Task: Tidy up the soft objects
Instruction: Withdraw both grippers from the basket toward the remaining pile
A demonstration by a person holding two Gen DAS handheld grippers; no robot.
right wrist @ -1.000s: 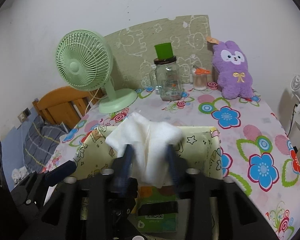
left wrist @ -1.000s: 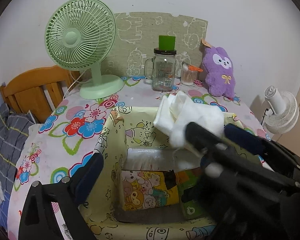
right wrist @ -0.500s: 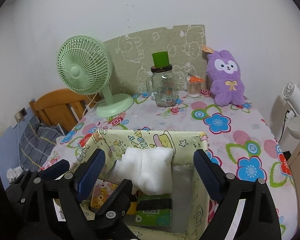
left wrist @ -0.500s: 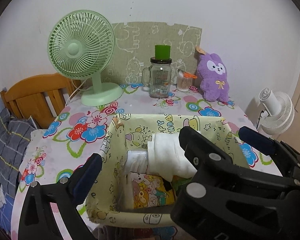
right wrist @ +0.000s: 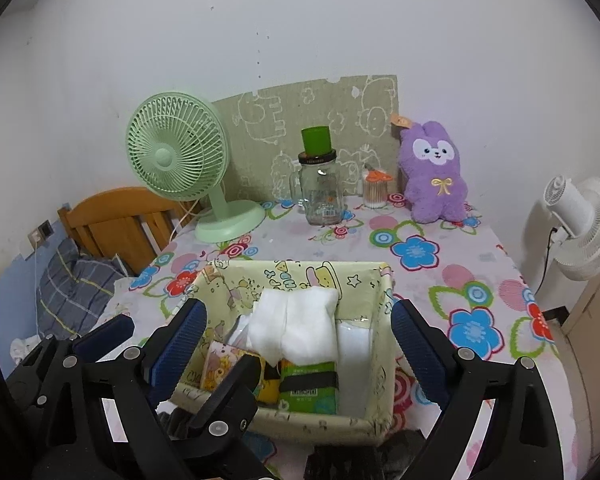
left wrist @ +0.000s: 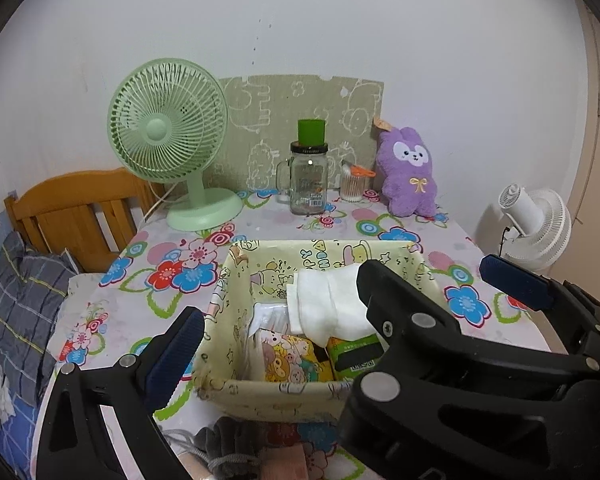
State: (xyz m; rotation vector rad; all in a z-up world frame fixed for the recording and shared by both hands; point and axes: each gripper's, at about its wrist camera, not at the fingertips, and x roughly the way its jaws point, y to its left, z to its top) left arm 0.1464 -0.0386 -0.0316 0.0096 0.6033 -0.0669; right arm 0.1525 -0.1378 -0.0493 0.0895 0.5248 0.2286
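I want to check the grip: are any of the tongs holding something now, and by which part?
Nothing is held. The right tongs stand open around the box, clear of the white cloth inside. The left tongs are open too.

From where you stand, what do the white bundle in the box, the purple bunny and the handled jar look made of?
White bundle: soft matte cloth or wadding, by its folds; the exact kind is unclear.
Purple bunny: fuzzy plush fabric, shaggy outline.
Handled jar: clear glass by the look, see-through with glints, dark lid.
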